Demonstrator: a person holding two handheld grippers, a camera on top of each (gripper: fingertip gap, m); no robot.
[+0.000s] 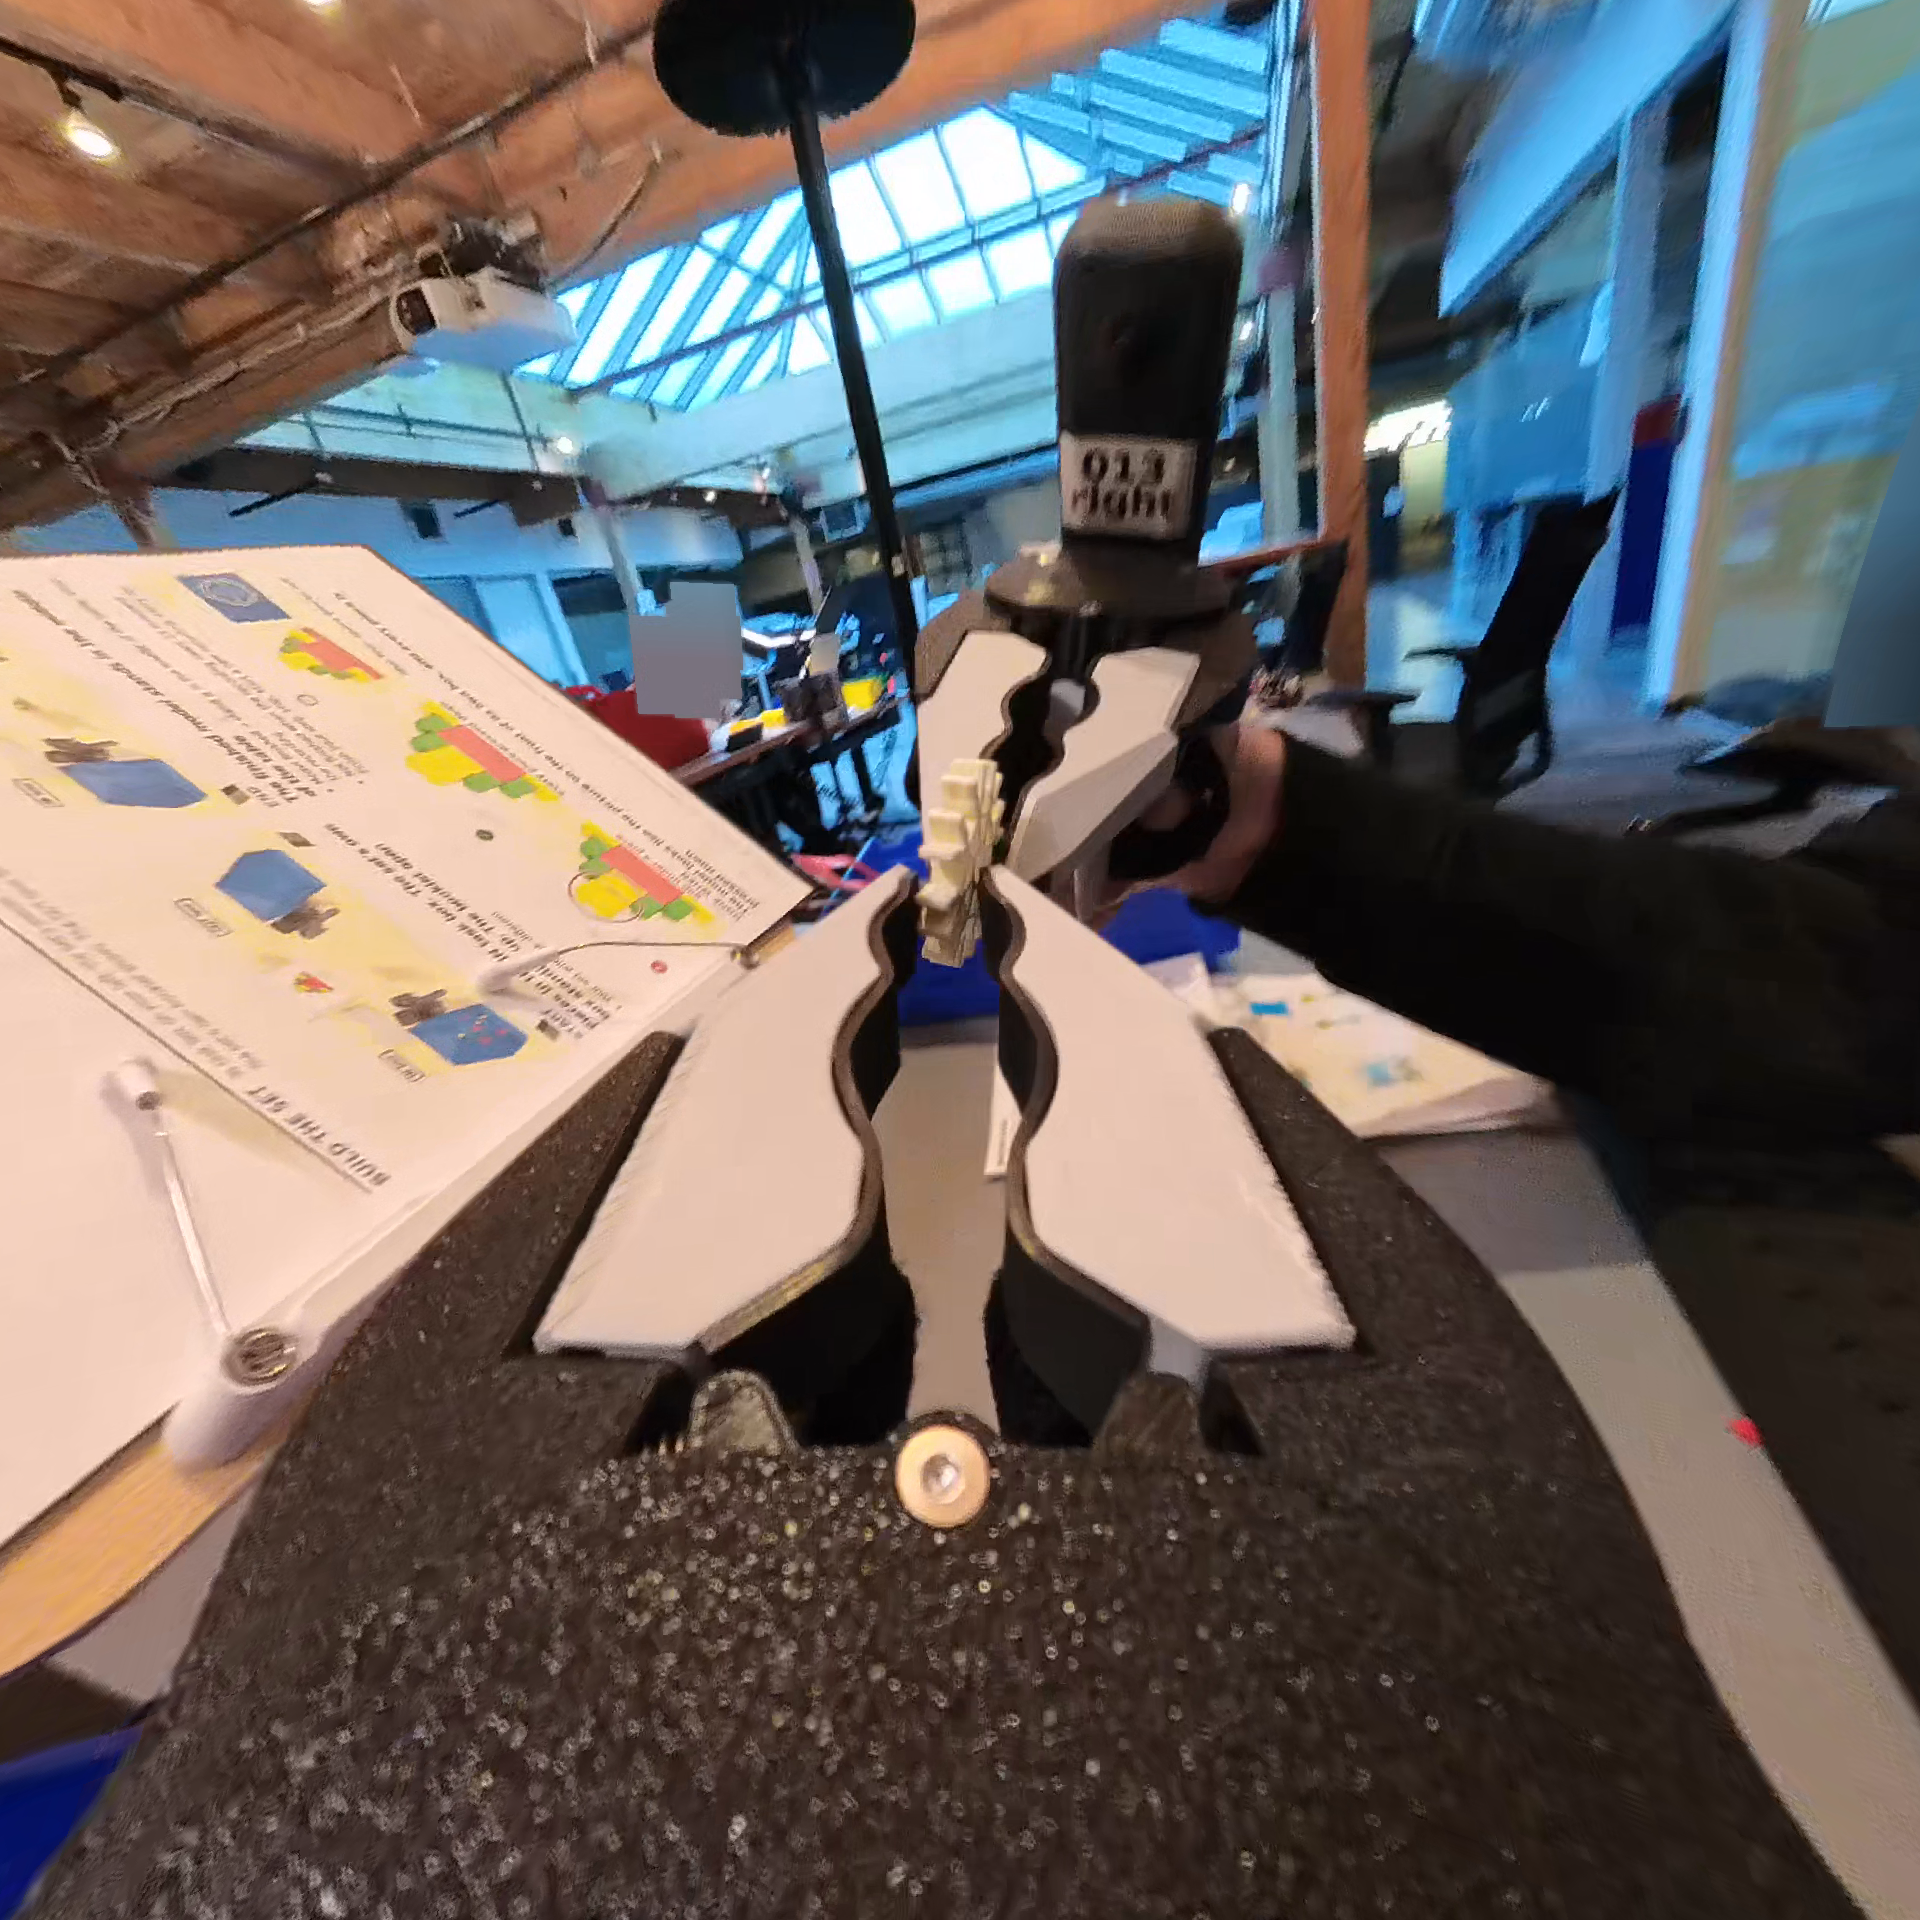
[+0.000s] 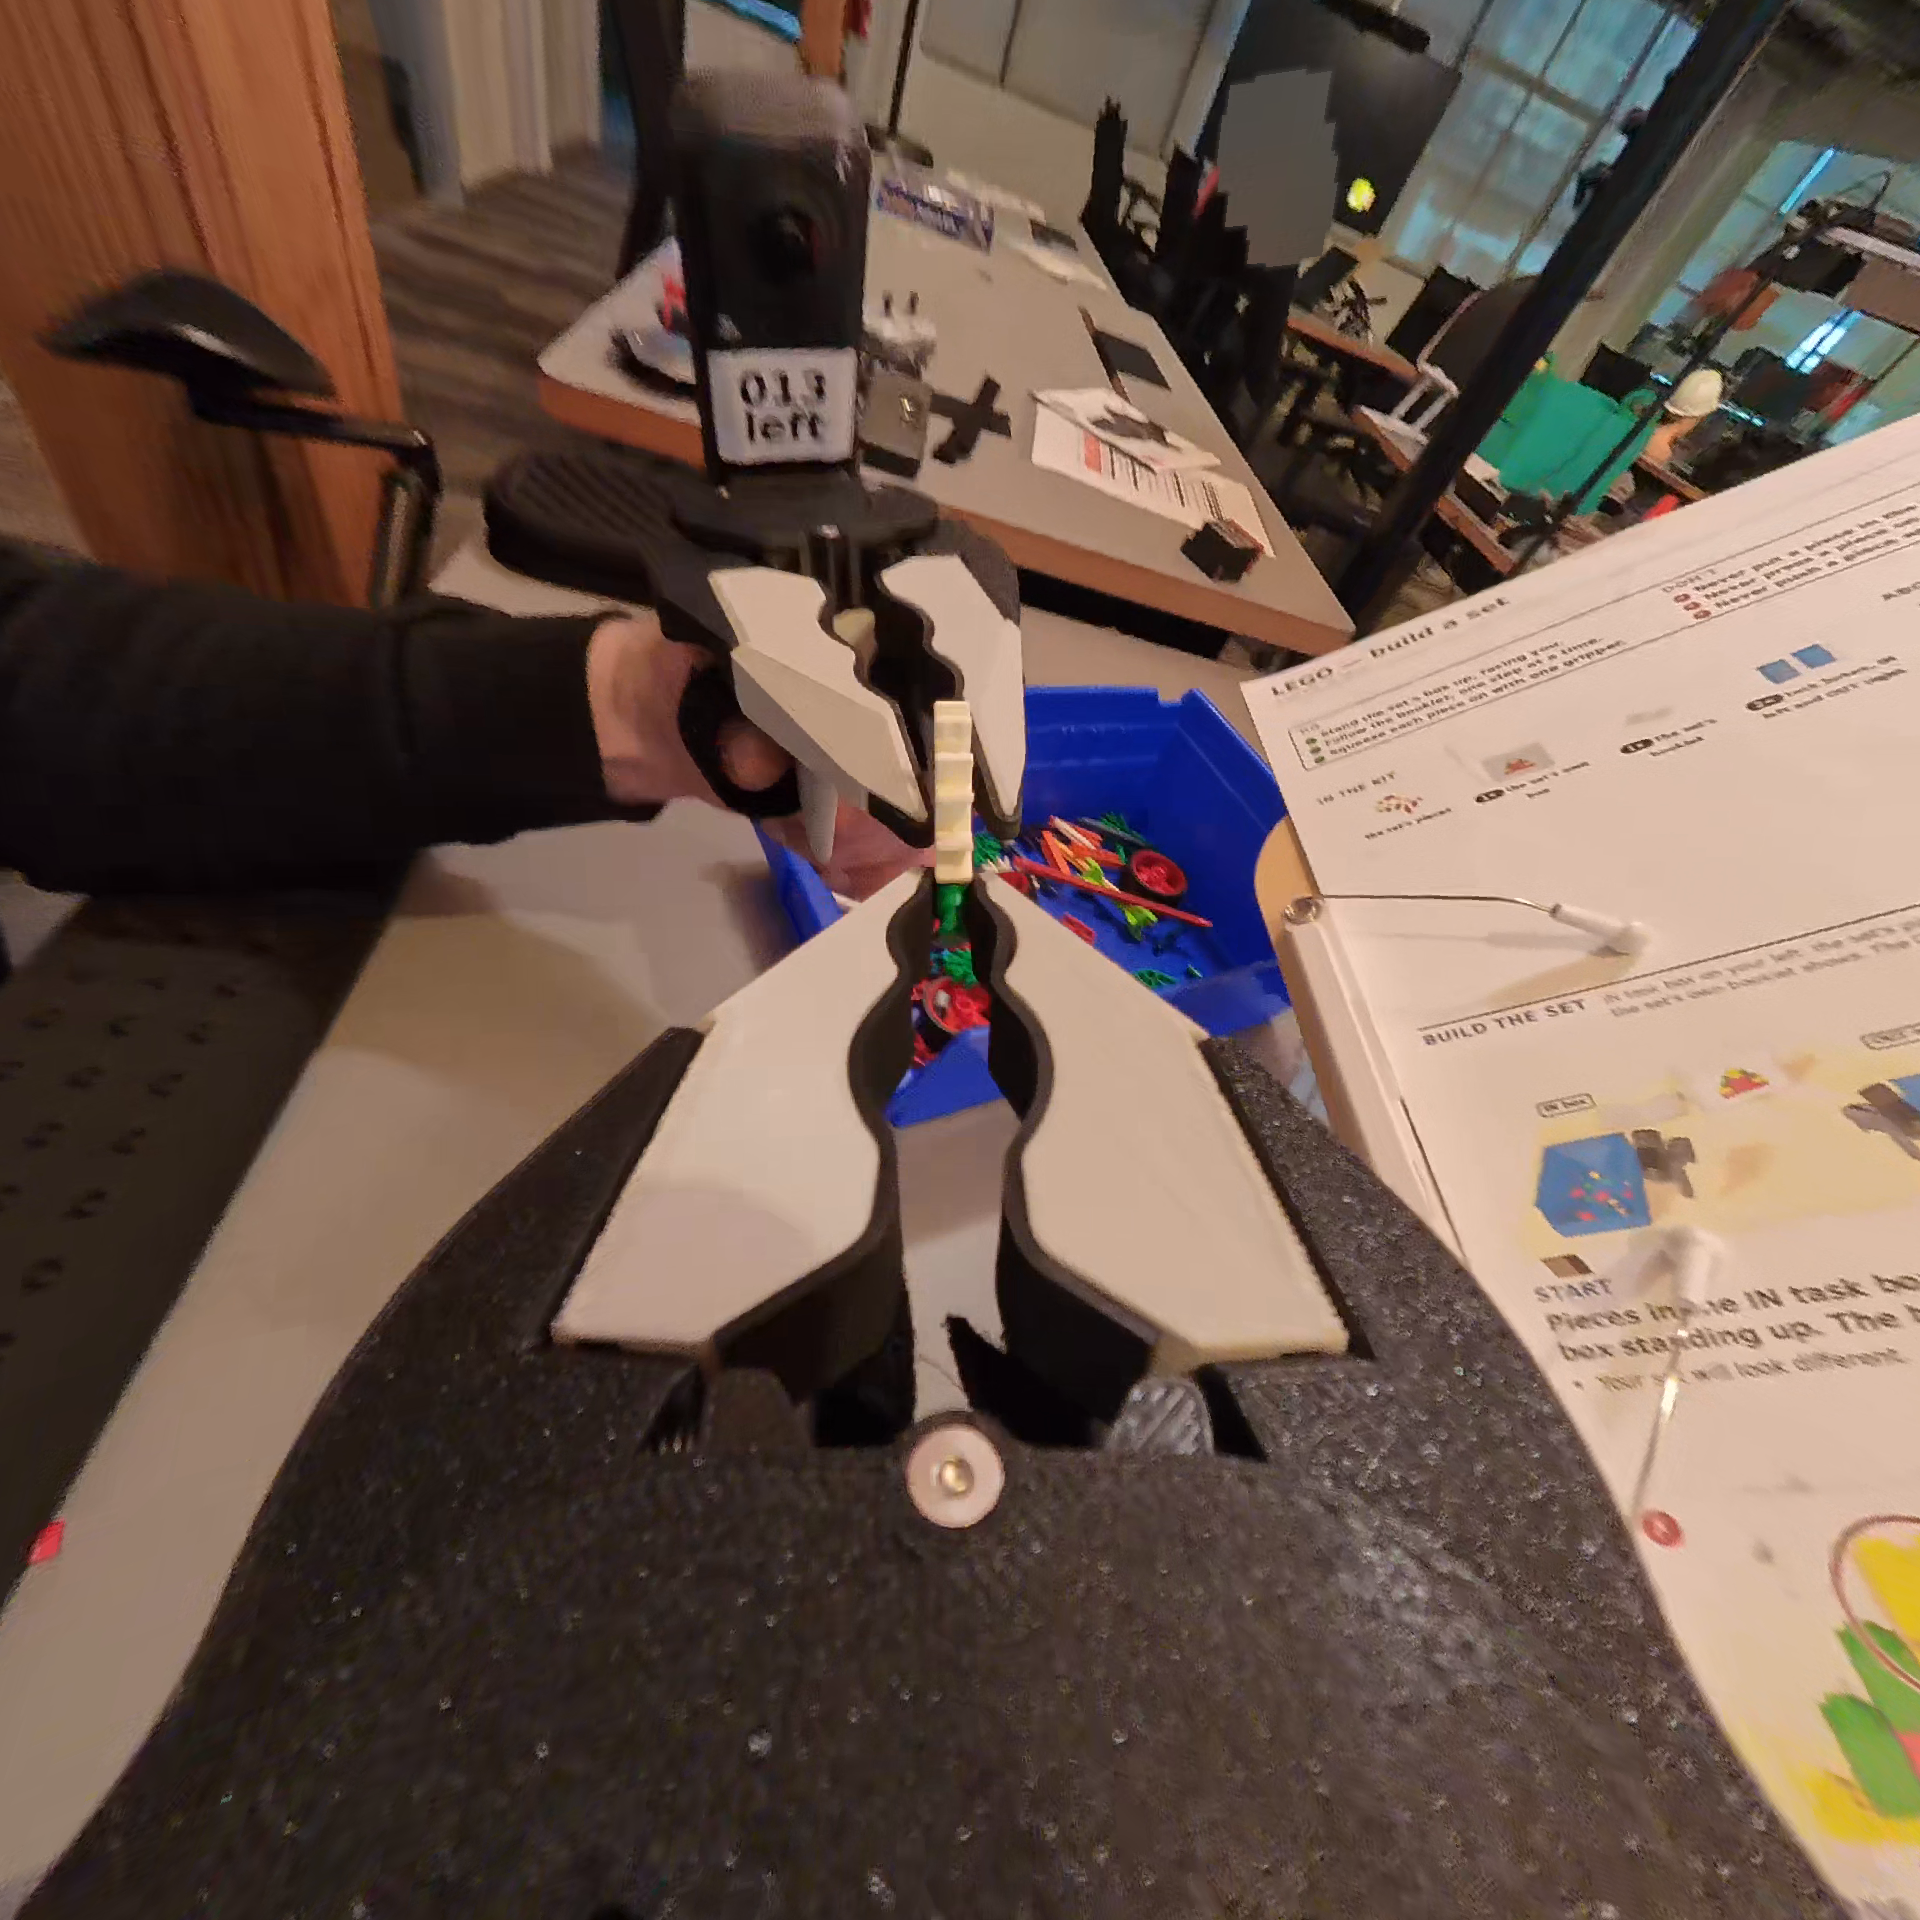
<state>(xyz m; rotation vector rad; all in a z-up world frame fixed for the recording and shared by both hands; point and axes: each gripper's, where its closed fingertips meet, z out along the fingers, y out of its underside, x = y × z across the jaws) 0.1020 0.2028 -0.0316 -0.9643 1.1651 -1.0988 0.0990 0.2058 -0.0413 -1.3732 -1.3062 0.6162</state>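
A cream toothed plastic piece [image 1: 954,862] is held in the air between the two grippers, which face each other tip to tip. My left gripper [image 1: 951,883] is shut on one end of it. My right gripper [image 2: 951,883] is pinched on the other end of the same cream piece [image 2: 954,790]. In the right wrist view the left gripper [image 2: 954,821] sits just beyond, its fingers on either side of the piece. In the left wrist view the right gripper [image 1: 1013,831] sits just above and behind the piece. A hand in a black sleeve [image 1: 1236,810] holds each tool.
A blue bin [image 2: 1143,769] of small coloured building parts sits on the grey table below the grippers. A tilted board with a printed instruction sheet [image 2: 1610,935] stands beside them and also shows in the left wrist view [image 1: 312,831]. A black pole [image 1: 842,343] rises behind. Papers [image 1: 1351,1039] lie on the table. Less than 4 cm separates the two grippers' tips.
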